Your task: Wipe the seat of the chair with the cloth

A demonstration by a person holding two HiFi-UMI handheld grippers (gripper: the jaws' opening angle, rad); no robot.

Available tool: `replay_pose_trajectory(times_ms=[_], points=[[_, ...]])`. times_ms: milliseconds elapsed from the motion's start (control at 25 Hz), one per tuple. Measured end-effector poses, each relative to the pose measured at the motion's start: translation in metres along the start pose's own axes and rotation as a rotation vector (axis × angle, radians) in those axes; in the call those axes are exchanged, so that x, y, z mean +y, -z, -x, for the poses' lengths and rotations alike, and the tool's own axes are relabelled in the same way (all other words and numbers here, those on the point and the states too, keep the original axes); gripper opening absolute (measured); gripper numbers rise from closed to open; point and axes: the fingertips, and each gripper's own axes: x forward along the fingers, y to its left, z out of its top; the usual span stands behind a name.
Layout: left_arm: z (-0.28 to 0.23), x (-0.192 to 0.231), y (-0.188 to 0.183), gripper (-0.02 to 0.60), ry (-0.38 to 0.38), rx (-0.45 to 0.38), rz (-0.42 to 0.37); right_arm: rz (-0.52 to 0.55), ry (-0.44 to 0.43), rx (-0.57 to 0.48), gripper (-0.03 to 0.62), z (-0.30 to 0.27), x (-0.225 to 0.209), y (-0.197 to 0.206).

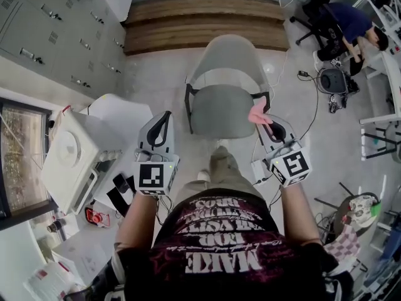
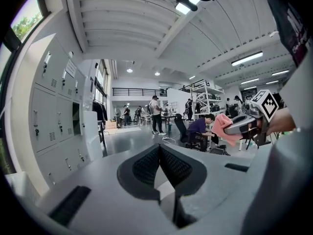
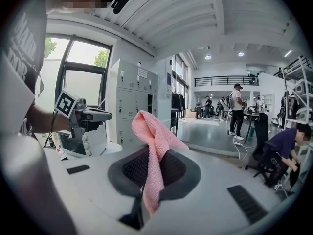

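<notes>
A grey chair stands in front of me in the head view, its seat (image 1: 222,110) bare and its curved back on the far side. My right gripper (image 1: 268,125) hovers over the seat's front right corner, shut on a pink cloth (image 1: 257,113) that sticks up from its jaws. In the right gripper view the cloth (image 3: 155,146) is pinched between the black pads and flops over them. My left gripper (image 1: 161,123) hangs left of the chair, above the floor, shut with nothing in it; its pads (image 2: 146,166) meet. In the left gripper view, the cloth (image 2: 223,126) shows at the right.
A white machine (image 1: 75,158) and a white round table (image 1: 122,115) sit at my left, with grey lockers (image 1: 56,36) behind. A wooden step (image 1: 207,21) runs past the chair. Cables (image 1: 307,115) trail on the floor at right, near a seated person (image 1: 351,24).
</notes>
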Motion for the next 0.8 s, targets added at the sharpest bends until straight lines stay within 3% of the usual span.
replay_pose_trajectory(times_ms=[280, 440, 800], points=[[-0.050, -0.001, 0.013, 0.005, -0.015, 0.077, -0.007, -0.034, -0.048, 0.021, 0.032, -0.032, -0.031, 0.024], [-0.083, -0.006, 0.015, 0.005, -0.004, 0.052, -0.022, -0.046, -0.062, 0.019, 0.032, -0.047, -0.051, 0.034], [-0.140, -0.009, 0.038, 0.005, -0.001, 0.091, -0.020, -0.115, -0.065, 0.051, 0.032, -0.089, -0.098, 0.081]])
